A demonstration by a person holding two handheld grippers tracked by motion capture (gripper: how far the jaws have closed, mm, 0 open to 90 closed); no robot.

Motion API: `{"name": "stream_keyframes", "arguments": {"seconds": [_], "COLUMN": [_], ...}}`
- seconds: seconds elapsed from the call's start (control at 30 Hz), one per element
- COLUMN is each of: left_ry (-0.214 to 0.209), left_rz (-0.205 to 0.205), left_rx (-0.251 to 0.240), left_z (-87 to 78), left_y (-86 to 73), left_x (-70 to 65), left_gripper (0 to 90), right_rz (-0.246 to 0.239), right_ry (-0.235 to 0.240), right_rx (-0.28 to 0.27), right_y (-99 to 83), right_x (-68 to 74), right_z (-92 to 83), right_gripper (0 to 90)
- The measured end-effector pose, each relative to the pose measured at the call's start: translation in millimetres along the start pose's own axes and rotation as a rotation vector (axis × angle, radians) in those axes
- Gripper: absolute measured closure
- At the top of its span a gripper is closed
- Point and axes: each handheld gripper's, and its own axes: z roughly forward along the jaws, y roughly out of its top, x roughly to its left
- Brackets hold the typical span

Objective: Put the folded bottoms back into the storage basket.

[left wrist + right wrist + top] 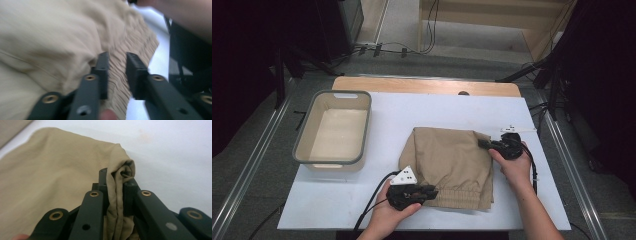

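A white table top [377, 200] stands in a dim room, with dark floor and cables beyond its far wooden edge. On its left part sits a grey-rimmed tub [362, 125] with a pale inside, nothing in it as far as the high view shows. Right of the tub, well apart from it, lies the khaki garment [447, 160] (shorts or short trousers, judging by the gathered waistband), folded into a rough rectangle near the person's edge of the table.

The work appears to be folding this garment, and it looks partway through: the cloth is already doubled over itself, with layered edges at the right side, yet it is not a compact bundle and has not gone into the tub. What seems left is another fold or two, then perhaps a move to the tub, though that last is only a guess.

The right gripper [486, 144] is clamped on the cloth's far right corner; in the right gripper view a bunched, rolled fold [117, 195] is pinched tight between the black jaws. The left gripper [432, 192] sits at the near edge, at the elastic waistband [117, 72]. Its jaws stand parted on either side of the ribbed band, not visibly pressing it, so it reads as released.

The fabric is thin, soft and matte, creasing readily, smooth over the top layer.
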Motion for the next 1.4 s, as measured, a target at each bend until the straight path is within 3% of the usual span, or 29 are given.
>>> {"name": "stream_keyframes", "arguments": {"seconds": [0.1,0.27,0.33,0.47,0.63,0.77,0.87,0.93,1.0,1.2,1.3,1.4], "left_ry": [0.067,0.190,0.213,0.272,0.292,0.334,0.367,0.335,0.330,0.253,0.224,0.189], "left_rz": [-0.048,-0.131,-0.160,-0.142,-0.122,-0.101,-0.052,-0.045,-0.038,-0.073,-0.078,-0.073], "left_rx": [-0.058,-0.041,-0.014,0.051,0.102,0.116,0.133,0.139,0.141,0.150,0.127,0.065], "left_z": [-21.0,-39.4,-39.7,-29.7,-16.2,-11.7,-8.3,-7.2,-6.6,-8.7,-10.4,-17.2], "left_y": [6.1,-0.9,-5.4,-10.3,-12.4,-11.7,-12.4,-12.5,-12.6,-13.0,-12.2,-5.3], "left_x": [8.9,26.5,30.3,30.1,26.1,20.6,14.3,11.9,11.0,15.9,15.0,10.9], "left_gripper": [49.2,36.7,34.1,30.5,24.2,21.8,31.5,43.0,50.8,75.9,83.3,84.8], "right_rz": [-0.002,-0.015,-0.024,-0.026,-0.024,-0.020,-0.021,-0.019,-0.026,-0.034,-0.037,-0.041], "right_ry": [-0.001,-0.022,-0.034,-0.048,-0.060,-0.061,-0.059,-0.057,-0.057,-0.056,-0.057,-0.062], "right_rx": [-0.032,-0.075,-0.087,-0.109,-0.123,-0.133,-0.131,-0.135,-0.133,-0.130,-0.131,-0.134], "right_y": [-4.1,-12.2,-16.4,-25.5,-35.0,-41.7,-44.8,-45.4,-45.7,-47.2,-48.1,-48.4], "right_x": [3.1,8.8,10.8,14.6,17.1,19.2,19.2,19.0,19.5,19.7,18.6,19.5], "right_z": [-15.2,-37.5,-43.6,-54.4,-61.3,-62.3,-62.6,-63.1,-63.1,-62.4,-62.4,-63.2], "right_gripper": [79.6,79.6,79.5,79.5,79.5,79.4,79.4,79.4,79.4,79.4,79.4,79.4]}}
